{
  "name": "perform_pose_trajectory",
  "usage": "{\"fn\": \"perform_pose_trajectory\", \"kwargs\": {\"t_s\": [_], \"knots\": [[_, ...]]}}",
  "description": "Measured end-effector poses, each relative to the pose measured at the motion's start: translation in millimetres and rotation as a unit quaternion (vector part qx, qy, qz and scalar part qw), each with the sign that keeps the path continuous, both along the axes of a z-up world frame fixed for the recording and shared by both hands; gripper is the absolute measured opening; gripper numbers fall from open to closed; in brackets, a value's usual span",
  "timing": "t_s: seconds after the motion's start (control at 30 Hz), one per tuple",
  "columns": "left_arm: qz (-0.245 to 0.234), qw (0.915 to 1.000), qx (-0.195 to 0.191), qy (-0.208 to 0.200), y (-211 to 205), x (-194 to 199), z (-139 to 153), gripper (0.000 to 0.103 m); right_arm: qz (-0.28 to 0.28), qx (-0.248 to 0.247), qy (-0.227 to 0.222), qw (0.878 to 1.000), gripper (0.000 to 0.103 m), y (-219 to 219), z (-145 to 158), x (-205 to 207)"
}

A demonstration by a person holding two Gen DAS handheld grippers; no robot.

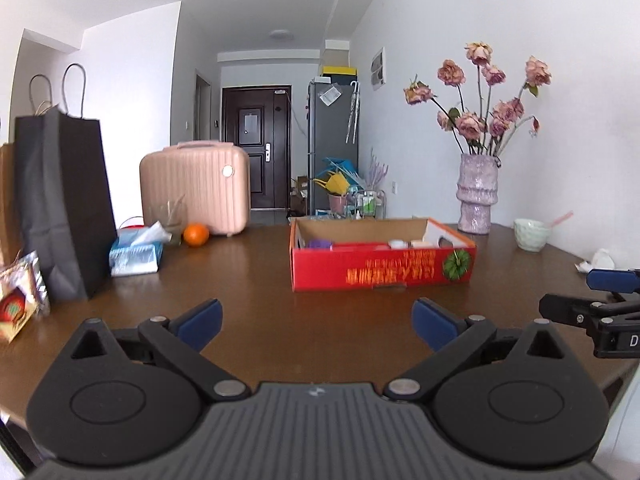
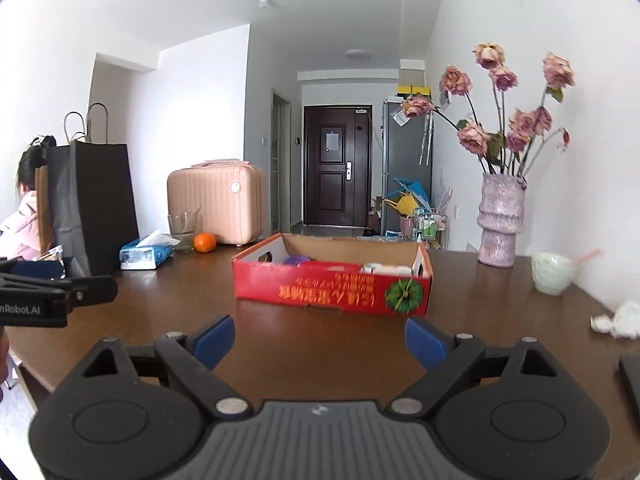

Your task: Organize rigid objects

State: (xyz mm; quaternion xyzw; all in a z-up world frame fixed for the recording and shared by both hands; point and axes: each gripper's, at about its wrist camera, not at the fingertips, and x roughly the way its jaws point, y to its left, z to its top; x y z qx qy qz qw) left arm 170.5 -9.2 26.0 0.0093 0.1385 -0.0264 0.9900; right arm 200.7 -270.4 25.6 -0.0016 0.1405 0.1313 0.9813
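A red cardboard box [image 1: 382,270] stands open on the brown table [image 1: 248,280], with several small items inside, among them a purple one [image 1: 319,244] and white ones [image 1: 397,243]. It also shows in the right wrist view [image 2: 332,290]. My left gripper [image 1: 316,324] is open and empty, held above the table in front of the box. My right gripper [image 2: 319,340] is open and empty too, also short of the box. Each gripper shows at the edge of the other's view, the right one [image 1: 600,300] and the left one [image 2: 52,292].
On the left stand a black paper bag [image 1: 64,204], a tissue pack [image 1: 136,254], an orange [image 1: 196,235], a glass [image 2: 183,232] and a pink suitcase [image 1: 196,188]. On the right are a vase of flowers [image 1: 478,196], a pale cup [image 1: 530,234] and crumpled paper [image 2: 624,320].
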Motion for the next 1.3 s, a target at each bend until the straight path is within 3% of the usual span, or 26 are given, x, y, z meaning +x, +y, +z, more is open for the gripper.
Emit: {"fn": "perform_pose_trajectory", "kwargs": {"t_s": [0.23, 0.57, 0.73, 1.3], "knots": [[0.008, 0.9986, 0.049, 0.016, -1.0, -35.9, -24.6, 0.103, 0.014, 0.013, 0.028, 0.999, 0.097, 0.2, -27.0, -50.5], [0.016, 0.9995, 0.025, 0.014, -2.2, -43.5, -25.8, 0.103, -0.001, 0.011, 0.018, 1.0, 0.103, -17.0, -30.5, -66.1], [0.007, 0.9995, 0.031, 0.003, -7.9, -46.7, -22.3, 0.103, -0.001, 0.034, 0.022, 0.999, 0.103, -23.7, -30.6, -66.4], [0.01, 0.9998, 0.015, 0.0, -8.0, -48.7, -20.6, 0.103, -0.012, 0.041, 0.008, 0.999, 0.103, -23.0, -28.9, -66.0]]}}
